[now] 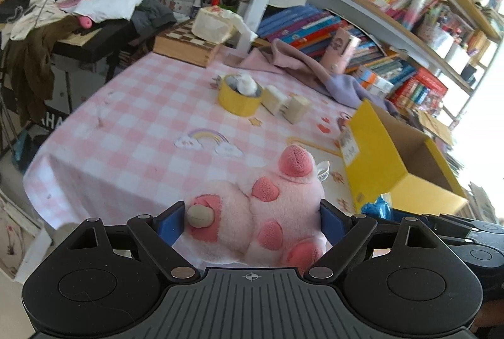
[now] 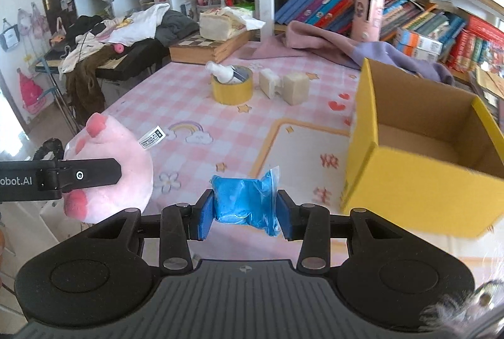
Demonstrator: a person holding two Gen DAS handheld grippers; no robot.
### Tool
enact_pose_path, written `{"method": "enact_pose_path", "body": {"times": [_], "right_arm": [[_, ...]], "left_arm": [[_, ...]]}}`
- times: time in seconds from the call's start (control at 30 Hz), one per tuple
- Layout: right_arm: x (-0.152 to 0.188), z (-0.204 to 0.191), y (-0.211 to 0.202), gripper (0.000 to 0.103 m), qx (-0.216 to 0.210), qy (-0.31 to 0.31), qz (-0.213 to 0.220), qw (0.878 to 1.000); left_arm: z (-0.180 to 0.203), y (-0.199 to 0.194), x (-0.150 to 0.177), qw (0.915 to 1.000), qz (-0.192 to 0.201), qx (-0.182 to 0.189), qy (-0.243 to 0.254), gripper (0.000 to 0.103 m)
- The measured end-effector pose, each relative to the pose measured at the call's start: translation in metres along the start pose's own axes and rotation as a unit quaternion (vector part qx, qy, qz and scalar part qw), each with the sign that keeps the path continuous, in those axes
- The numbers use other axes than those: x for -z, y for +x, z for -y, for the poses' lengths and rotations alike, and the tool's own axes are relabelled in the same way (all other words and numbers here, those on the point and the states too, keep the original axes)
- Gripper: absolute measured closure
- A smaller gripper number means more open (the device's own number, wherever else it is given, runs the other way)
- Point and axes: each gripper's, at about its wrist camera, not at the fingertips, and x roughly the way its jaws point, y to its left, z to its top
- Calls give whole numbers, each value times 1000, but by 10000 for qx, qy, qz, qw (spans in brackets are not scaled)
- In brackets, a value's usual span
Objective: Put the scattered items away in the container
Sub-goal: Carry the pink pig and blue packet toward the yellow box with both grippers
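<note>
A pink plush toy (image 1: 267, 213) sits clamped between the wide-set blue pads of the left gripper (image 1: 252, 225), lifted above the pink checked tablecloth (image 1: 141, 125), while the right gripper (image 2: 244, 210) pinches a blue plastic-wrapped packet (image 2: 245, 200) with its jaws set narrow. The open yellow cardboard box (image 2: 419, 178) stands on the cloth to the right of both grippers, its brown inside showing nothing but bare card. Farther back from the box, toward the bookshelves (image 2: 393, 2), a roll of yellow tape (image 2: 232, 88) holds a small white bottle (image 2: 220, 72), with two pale blocks (image 2: 285, 84) lying between the roll and the box.
</note>
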Motion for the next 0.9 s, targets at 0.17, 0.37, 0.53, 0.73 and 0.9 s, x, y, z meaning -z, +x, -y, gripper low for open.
{"method": "enact_pose_path", "body": {"times": [0.17,0.37,0.53,0.73,0.9], "right_arm": [[18,4,-22,64,176,219,-24,9996],[30,13,-37,64,369,499,-100,9980],[43,20,-51,64,550,583,-97,9967],[57,39,-69,64,863,879,-65,9924],[70,59,-81,65,1111,1191,-66,9866]], "left_arm": [[9,-9,11,9997,-43,222,125,15],[21,-14,20,9987,-104,435,247,15],[31,-10,28,9974,-207,615,329,15],[59,-2,31,9932,-313,930,634,15],[82,5,34,9880,-427,1179,904,15]]}}
